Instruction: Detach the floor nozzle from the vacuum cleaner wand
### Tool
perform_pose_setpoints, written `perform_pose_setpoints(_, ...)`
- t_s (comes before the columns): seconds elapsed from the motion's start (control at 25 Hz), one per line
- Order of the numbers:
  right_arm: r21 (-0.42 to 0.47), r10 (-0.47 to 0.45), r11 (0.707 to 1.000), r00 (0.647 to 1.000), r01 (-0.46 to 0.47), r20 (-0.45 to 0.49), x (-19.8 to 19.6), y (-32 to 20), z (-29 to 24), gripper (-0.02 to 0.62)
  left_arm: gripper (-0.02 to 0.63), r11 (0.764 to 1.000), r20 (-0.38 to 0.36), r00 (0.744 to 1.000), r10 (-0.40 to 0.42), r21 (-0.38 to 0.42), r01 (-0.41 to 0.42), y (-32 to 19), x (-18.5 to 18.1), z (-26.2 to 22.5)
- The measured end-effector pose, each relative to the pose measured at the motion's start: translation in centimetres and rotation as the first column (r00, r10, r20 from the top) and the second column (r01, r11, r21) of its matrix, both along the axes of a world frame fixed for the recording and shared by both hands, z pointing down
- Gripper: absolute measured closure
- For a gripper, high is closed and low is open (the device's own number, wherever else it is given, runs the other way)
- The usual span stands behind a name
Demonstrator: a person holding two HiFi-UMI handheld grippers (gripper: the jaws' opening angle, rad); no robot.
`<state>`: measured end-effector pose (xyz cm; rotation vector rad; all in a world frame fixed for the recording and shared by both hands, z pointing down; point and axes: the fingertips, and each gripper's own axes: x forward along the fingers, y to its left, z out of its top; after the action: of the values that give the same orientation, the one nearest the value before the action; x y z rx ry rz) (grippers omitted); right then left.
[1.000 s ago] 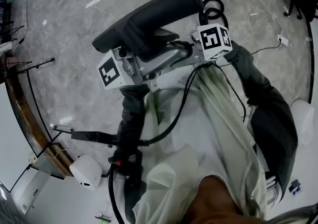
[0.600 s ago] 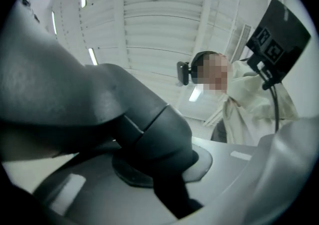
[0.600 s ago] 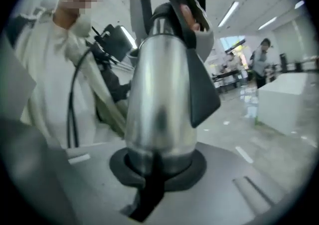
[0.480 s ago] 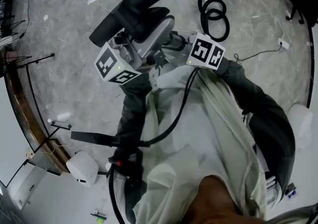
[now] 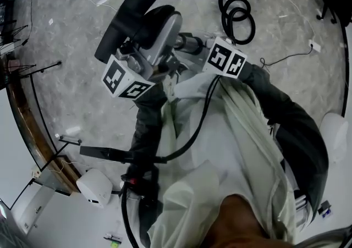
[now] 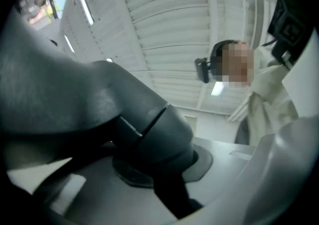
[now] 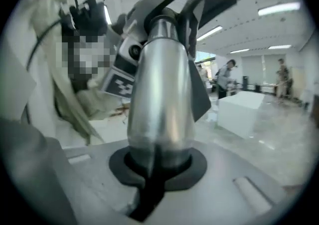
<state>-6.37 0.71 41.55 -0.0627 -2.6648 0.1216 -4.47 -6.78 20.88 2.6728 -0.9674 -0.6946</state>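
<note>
The left tongs (image 6: 157, 169) pinch the nozzle (image 5: 137, 7) by its dark neck (image 6: 149, 134). The right tongs (image 7: 159, 169), whose jaws have just been closing, are clamped on the silver wand (image 7: 162, 94) between them. Over the last second both tongs turned, and the nozzle, which lay across above them, now slants steeply away from the left tongs. It still looks joined to the wand, so the joint is probably being worked, not yet freed.

I've got the dark floor nozzle (image 5: 137, 6) raised off the floor (image 5: 71, 76), tilted, neck plugged onto the silver wand (image 7: 162, 99).
</note>
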Motion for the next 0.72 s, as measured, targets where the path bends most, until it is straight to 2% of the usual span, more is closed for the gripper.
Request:
perform_pose_setpoints(0.04, -0.063, -0.114, 0.991, 0.993, 0.116, 0.032, 0.5, 1.3, -0.5, 0.551, 0.529, 0.991, -0.005, 0.994, 0.111, 0.077, -0.110, 1.3, 0.9, -0.8)
perform_pose_setpoints(0.08, -0.121, -0.233, 0.963, 0.970, 0.240, 0.069, 1.3, 2.7, -0.9, 0.548, 0.529, 0.963, 0.003, 0.974, 0.226, 0.152, -0.224, 2.9, 1.8, -1.4)
perform_pose_setpoints(0.12, -0.175, -0.348, 0.915, 0.931, 0.363, 0.108, 2.2, 4.1, -1.3, 0.547, 0.530, 0.919, 0.023, 0.942, 0.334, 0.216, -0.331, 4.5, 2.7, -1.8)
perform_pose_setpoints(0.2, -0.268, -0.523, 0.789, 0.833, 0.553, 0.179, 4.2, 6.4, -1.7, 0.545, 0.530, 0.820, 0.078, 0.867, 0.493, 0.291, -0.492, 7.1, 4.1, -2.1)
perform_pose_setpoints(0.24, -0.298, -0.564, 0.743, 0.800, 0.599, 0.203, 5.0, 7.1, -1.9, 0.543, 0.529, 0.788, 0.096, 0.840, 0.534, 0.303, -0.536, 7.7, 4.6, -2.1)
perform_pose_setpoints(0.28, -0.311, -0.572, 0.729, 0.792, 0.610, 0.214, 5.3, 7.4, -2.0, 0.546, 0.531, 0.773, 0.102, 0.826, 0.555, 0.303, -0.557, 7.9, 4.9, -2.1)
perform_pose_setpoints(0.32, -0.308, -0.556, 0.741, 0.803, 0.596, 0.215, 5.3, 7.3, -2.0, 0.546, 0.531, 0.769, 0.102, 0.820, 0.563, 0.298, -0.565, 7.8, 5.0, -2.1)
perform_pose_setpoints(0.36, -0.293, -0.529, 0.768, 0.822, 0.570, 0.212, 5.0, 7.0, -2.1, 0.546, 0.531, 0.774, 0.101, 0.822, 0.560, 0.290, -0.563, 7.5, 5.1, -2.2)
perform_pose_setpoints(0.4, -0.270, -0.494, 0.800, 0.844, 0.535, 0.208, 4.6, 6.4, -2.1, 0.546, 0.531, 0.789, 0.101, 0.833, 0.544, 0.276, -0.549, 7.0, 5.2, -2.3)
perform_pose_setpoints(0.44, -0.242, -0.451, 0.837, 0.870, 0.490, 0.202, 4.2, 5.7, -2.2, 0.546, 0.531, 0.816, 0.101, 0.853, 0.513, 0.252, -0.520, 6.3, 5.3, -2.3)
perform_pose_setpoints(0.56, -0.148, -0.274, 0.944, 0.951, 0.294, 0.140, 2.9, 2.9, -1.2, 0.549, 0.531, 0.916, 0.118, 0.926, 0.358, 0.147, -0.373, 3.2, 5.4, -1.5)
perform_pose_setpoints(0.64, -0.094, -0.170, 0.979, 0.981, 0.179, 0.097, 2.5, 1.6, -0.1, 0.557, 0.531, 0.948, 0.127, 0.950, 0.284, 0.108, -0.298, 1.9, 5.5, -0.9)
perform_pose_setpoints(0.72, -0.063, -0.109, 0.992, 0.991, 0.114, 0.079, 2.6, 1.0, 0.7, 0.557, 0.531, 0.963, 0.122, 0.962, 0.242, 0.088, -0.254, 1.4, 5.5, -0.3)
